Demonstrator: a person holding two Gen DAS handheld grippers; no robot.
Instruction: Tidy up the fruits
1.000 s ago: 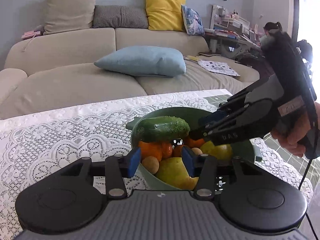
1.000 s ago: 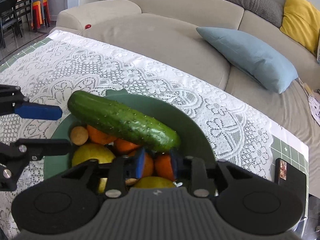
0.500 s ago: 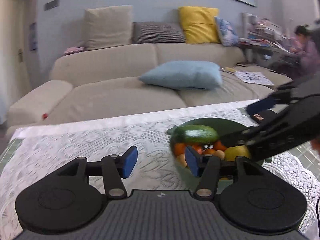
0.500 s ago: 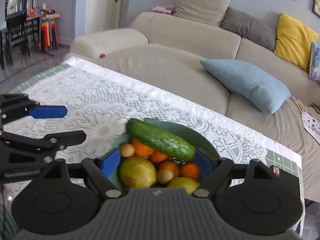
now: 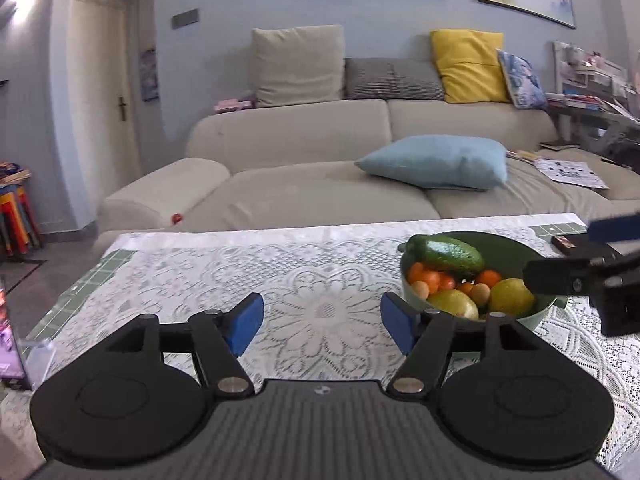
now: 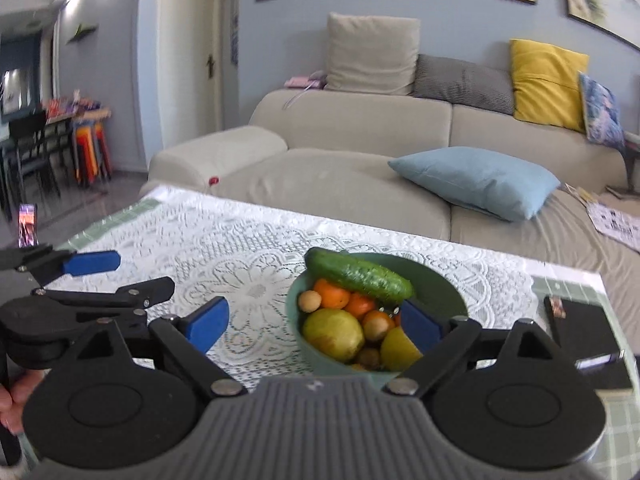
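The green bowl (image 6: pixel 440 286) sits on the lace tablecloth (image 5: pixel 312 280), and everything else is best placed around it. A cucumber (image 6: pixel 358 275) lies across the top of the fruit, over several oranges (image 6: pixel 331 294). Nearer the cameras are 2 yellow-green fruits, perhaps lemons (image 6: pixel 333 334), though the blur makes that uncertain. The left gripper (image 5: pixel 322 323) hovers to the bowl's left above the cloth, its jaws spread and holding nothing. The right gripper (image 6: pixel 314 326) hangs over the bowl's near rim, spread wide and empty too. A black box (image 6: pixel 582 330) rests on the table right of the bowl.
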